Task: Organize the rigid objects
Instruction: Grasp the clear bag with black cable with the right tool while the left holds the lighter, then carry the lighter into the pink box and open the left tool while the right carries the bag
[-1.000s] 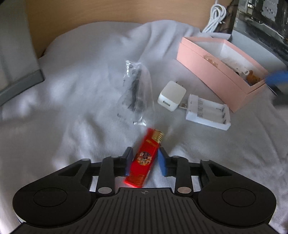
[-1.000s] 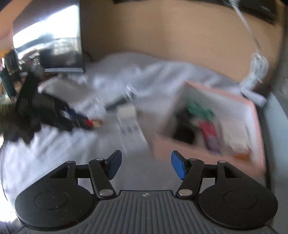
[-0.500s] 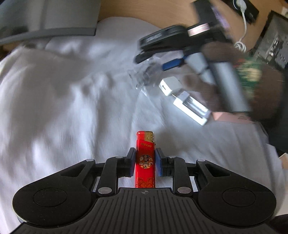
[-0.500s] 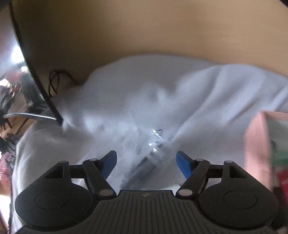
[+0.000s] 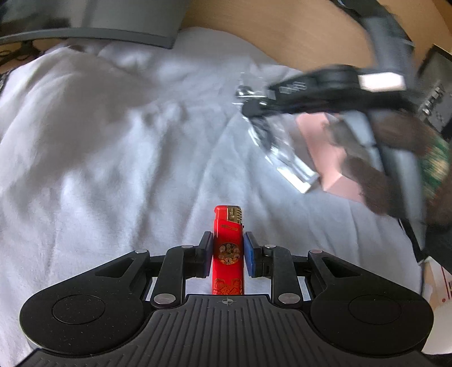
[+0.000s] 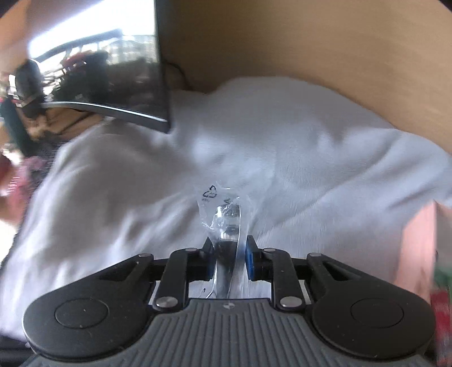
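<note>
My left gripper (image 5: 227,254) is shut on a red lighter (image 5: 228,248) with a gold top, which stands upright between the pads above the white cloth (image 5: 113,169). In the left wrist view the other hand-held gripper (image 5: 254,108) shows blurred at the upper right, with a clear plastic bag (image 5: 285,152) hanging from it. My right gripper (image 6: 228,254) is shut on that clear plastic bag (image 6: 223,217), which holds a dark metal item and bears a recycling mark. A pink box (image 5: 327,146) sits partly hidden behind the bag and a gloved hand (image 5: 395,158).
A white fleece cloth (image 6: 310,158) covers the desk. A monitor (image 6: 107,73) stands at the back left, its grey base (image 5: 93,25) at the top of the left wrist view. The pink box edge (image 6: 418,248) shows at the right. Wooden desk surface (image 6: 310,50) lies behind the cloth.
My right gripper came down over the plastic bag and shut on it. My left gripper closed on the red lighter, straightened it, and swung left away from the charger and box.
</note>
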Demonstrator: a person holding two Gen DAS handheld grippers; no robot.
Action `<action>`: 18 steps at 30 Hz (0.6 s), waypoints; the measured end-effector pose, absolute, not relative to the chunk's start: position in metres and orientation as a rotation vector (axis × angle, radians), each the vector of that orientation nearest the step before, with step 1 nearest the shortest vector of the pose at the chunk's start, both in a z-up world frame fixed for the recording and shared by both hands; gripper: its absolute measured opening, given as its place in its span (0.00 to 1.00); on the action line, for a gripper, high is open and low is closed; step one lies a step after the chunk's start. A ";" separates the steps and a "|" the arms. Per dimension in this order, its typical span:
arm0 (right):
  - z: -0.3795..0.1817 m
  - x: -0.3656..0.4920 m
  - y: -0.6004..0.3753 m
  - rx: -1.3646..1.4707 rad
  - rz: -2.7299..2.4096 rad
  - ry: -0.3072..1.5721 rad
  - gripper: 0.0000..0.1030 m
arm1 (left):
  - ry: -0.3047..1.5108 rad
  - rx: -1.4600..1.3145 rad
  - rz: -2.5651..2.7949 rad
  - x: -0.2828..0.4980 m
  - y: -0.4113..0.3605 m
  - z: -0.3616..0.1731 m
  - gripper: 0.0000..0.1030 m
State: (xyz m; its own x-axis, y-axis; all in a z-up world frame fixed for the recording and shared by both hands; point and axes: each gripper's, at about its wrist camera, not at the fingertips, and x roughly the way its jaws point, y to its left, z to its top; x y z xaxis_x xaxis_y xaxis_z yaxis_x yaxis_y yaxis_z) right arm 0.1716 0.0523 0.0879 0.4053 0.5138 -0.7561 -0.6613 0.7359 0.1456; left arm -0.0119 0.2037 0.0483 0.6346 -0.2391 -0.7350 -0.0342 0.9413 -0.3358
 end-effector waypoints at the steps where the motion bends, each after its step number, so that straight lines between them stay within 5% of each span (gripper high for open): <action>1: 0.094 0.162 0.040 -0.178 0.762 0.876 0.20 | 0.879 -0.330 -0.131 -0.015 0.199 0.050 0.25; 9: 0.121 0.075 -0.064 -0.186 0.699 0.852 0.20 | 0.881 -0.272 -0.283 -0.018 0.147 0.061 0.25; 18: 0.067 0.031 -0.136 -0.288 0.446 0.905 0.20 | 0.938 -0.214 -0.433 0.001 0.095 0.047 0.25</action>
State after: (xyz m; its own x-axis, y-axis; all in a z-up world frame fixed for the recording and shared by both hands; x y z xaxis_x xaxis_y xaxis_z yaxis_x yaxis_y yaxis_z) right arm 0.0315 -0.1356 0.0669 0.5359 0.2493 -0.8067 -0.4870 0.8717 -0.0542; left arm 0.0012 0.0946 0.0469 0.5135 -0.4486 -0.7315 0.2661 0.8937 -0.3612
